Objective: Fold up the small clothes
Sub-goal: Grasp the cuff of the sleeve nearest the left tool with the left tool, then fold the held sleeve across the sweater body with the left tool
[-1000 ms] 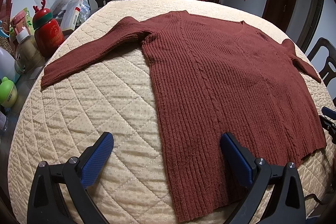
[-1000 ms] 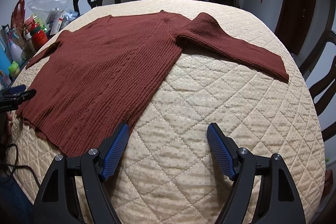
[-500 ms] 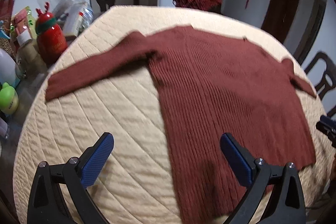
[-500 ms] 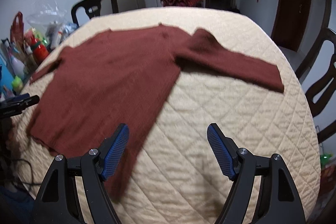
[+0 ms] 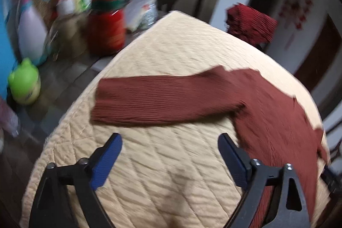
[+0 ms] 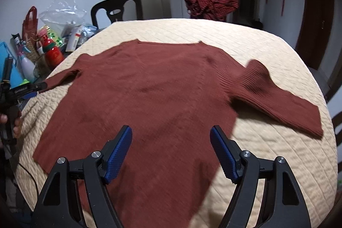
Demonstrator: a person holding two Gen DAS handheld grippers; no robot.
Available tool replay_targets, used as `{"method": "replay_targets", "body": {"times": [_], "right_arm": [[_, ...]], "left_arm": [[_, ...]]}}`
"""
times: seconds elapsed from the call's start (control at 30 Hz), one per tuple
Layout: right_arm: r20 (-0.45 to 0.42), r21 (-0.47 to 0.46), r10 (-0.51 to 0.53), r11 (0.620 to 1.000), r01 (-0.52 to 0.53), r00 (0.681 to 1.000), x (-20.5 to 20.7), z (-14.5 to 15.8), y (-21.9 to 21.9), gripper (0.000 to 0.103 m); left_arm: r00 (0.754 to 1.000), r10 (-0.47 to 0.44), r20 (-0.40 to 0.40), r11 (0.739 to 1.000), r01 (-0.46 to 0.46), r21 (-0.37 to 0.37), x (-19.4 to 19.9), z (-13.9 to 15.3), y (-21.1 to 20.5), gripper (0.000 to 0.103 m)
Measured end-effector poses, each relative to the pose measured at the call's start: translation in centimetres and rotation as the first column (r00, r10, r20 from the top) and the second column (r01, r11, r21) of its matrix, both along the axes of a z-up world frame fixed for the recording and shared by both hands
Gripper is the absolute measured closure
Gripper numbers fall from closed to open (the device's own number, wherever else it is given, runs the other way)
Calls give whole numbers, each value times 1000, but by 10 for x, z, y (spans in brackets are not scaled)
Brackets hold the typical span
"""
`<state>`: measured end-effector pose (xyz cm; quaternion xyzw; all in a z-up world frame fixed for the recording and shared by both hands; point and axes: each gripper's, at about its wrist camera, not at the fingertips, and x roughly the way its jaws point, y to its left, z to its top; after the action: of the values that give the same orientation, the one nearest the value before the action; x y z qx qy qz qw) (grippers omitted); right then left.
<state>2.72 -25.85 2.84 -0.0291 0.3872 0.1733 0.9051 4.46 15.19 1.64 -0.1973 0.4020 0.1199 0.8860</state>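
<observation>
A dark red ribbed sweater [image 6: 154, 91] lies flat, sleeves spread, on a table with a cream quilted cover [image 6: 277, 153]. In the left wrist view its left sleeve [image 5: 162, 97] stretches across just beyond my left gripper [image 5: 170, 142], which is open and empty above the bare quilt [image 5: 162, 181]. My right gripper [image 6: 171, 136] is open and empty above the sweater's lower body. The left gripper also shows in the right wrist view [image 6: 32, 88] at the left sleeve's cuff. The right sleeve [image 6: 284, 102] lies out to the right.
Clutter stands at the table's left edge: a red bottle [image 5: 106, 25], a green frog-shaped bottle [image 5: 24, 87], a white bottle [image 5: 32, 35], a plastic bag [image 6: 62, 14]. A red checked garment [image 6: 211, 1] hangs on a far chair. A black chair [image 6: 117, 10] stands behind.
My left gripper has swung left toward the left sleeve, which now fills its view. My right gripper has moved left over the sweater's body. Both stay open.
</observation>
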Motion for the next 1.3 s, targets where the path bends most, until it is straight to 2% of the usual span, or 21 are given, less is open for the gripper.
{"method": "replay_targets", "body": {"times": [0.1, 0.17, 0.37, 0.43, 0.53, 0.57, 0.6, 0.63, 0.7, 0.9, 1.03, 1.13, 1.23, 1.3], "right_arm": [[5, 9, 17, 1000, -17, 1000, 3, 0, 8, 28], [4, 20, 32, 999, -32, 999, 3, -1, 11, 28], [-10, 34, 40, 999, -40, 999, 7, -4, 12, 28], [-14, 45, 34, 998, -34, 999, 9, -5, 9, 28], [-18, 56, 28, 998, -27, 999, 11, -5, 6, 28], [-20, 55, 27, 998, -26, 999, 12, -6, 5, 28], [-21, 55, 27, 998, -26, 999, 12, -6, 5, 28], [-24, 56, 27, 998, -25, 999, 13, -7, 4, 27], [-31, 61, 26, 998, -24, 999, 14, -9, 2, 27], [-50, 89, 18, 996, -13, 999, 17, -12, -4, 28], [-52, 97, 11, 995, -6, 999, 20, -12, -5, 28], [-59, 116, 6, 993, 1, 998, 21, -12, -6, 28], [-68, 127, -1, 992, 10, 998, 21, -12, -8, 28], [-75, 138, -5, 990, 15, 997, 23, -12, -8, 28]], "left_arm": [[997, 75, -20, 996, -76, -41, 0, -10, 18, 24], [996, 94, -6, 994, -94, -47, 0, -13, 23, 25], [987, 159, -14, 987, -159, 16, 16, -15, 30, 28], [982, 184, -28, 981, -182, 74, 22, -14, 28, 36], [975, 219, -41, 966, -211, 152, 30, -14, 29, 57], [974, 221, -38, 965, -213, 155, 31, -14, 31, 67], [975, 220, -31, 966, -214, 143, 32, -13, 33, 82], [976, 214, -28, 970, -209, 124, 34, -12, 35, 87], [980, 198, -14, 975, -195, 107, 37, -6, 36, 90], [992, 50, 118, 995, -60, 82, 52, 40, 6, 91], [971, -132, 198, 989, 115, 97, 73, 73, -45, 91], [939, -270, 211, 961, 251, 114, 93, 79, -92, 91], [893, -405, 194, 914, 394, 97, 112, 67, -140, 90], [860, -480, 173, 877, 477, 61, 121, 55, -164, 90]]}}
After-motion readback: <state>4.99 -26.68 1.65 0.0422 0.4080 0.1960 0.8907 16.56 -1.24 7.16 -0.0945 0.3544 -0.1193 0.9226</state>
